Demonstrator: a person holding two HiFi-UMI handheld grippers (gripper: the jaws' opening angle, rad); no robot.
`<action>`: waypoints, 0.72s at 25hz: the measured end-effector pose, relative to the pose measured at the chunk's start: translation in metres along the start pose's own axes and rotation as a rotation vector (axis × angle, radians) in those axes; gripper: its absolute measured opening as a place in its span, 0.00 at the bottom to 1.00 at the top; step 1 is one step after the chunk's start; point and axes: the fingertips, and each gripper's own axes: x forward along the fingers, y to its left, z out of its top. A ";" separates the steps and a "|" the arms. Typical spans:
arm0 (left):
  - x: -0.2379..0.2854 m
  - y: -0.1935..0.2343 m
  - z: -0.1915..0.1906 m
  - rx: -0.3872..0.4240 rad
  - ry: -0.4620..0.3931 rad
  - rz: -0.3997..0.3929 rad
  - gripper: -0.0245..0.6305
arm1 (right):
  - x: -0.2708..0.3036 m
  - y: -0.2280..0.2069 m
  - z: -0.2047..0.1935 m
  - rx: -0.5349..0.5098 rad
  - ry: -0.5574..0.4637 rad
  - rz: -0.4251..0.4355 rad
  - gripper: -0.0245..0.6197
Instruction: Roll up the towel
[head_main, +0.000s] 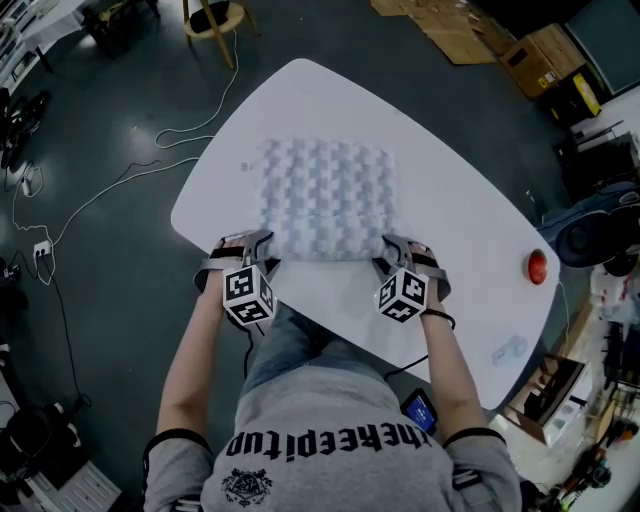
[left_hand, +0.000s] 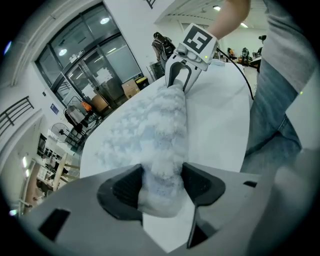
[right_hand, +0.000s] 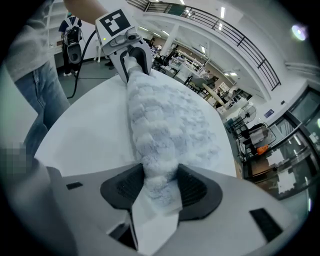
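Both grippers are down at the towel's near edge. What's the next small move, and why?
Probably close both jaws. The left gripper and right gripper each straddle the near edge of the towel with jaws wide, and it lies flat, unrolled, on the table; a grip must come before rolling.

We find the towel (head_main: 325, 195) on the bench (head_main: 455, 215), spread ahead of the left claw (head_main: 262, 250) and right claw (head_main: 395, 252), its near edge between their jaws. A round object (head_main: 537, 266) lies well right of the right claw.
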 end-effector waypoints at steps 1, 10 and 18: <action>0.000 0.002 0.000 0.004 0.000 0.007 0.42 | 0.001 -0.003 0.001 0.001 0.003 -0.006 0.35; -0.009 -0.004 0.001 0.004 0.005 -0.019 0.18 | -0.008 0.002 0.001 -0.017 0.000 0.021 0.12; -0.027 -0.038 0.000 0.010 0.018 -0.096 0.18 | -0.029 0.033 -0.004 -0.008 -0.011 0.090 0.12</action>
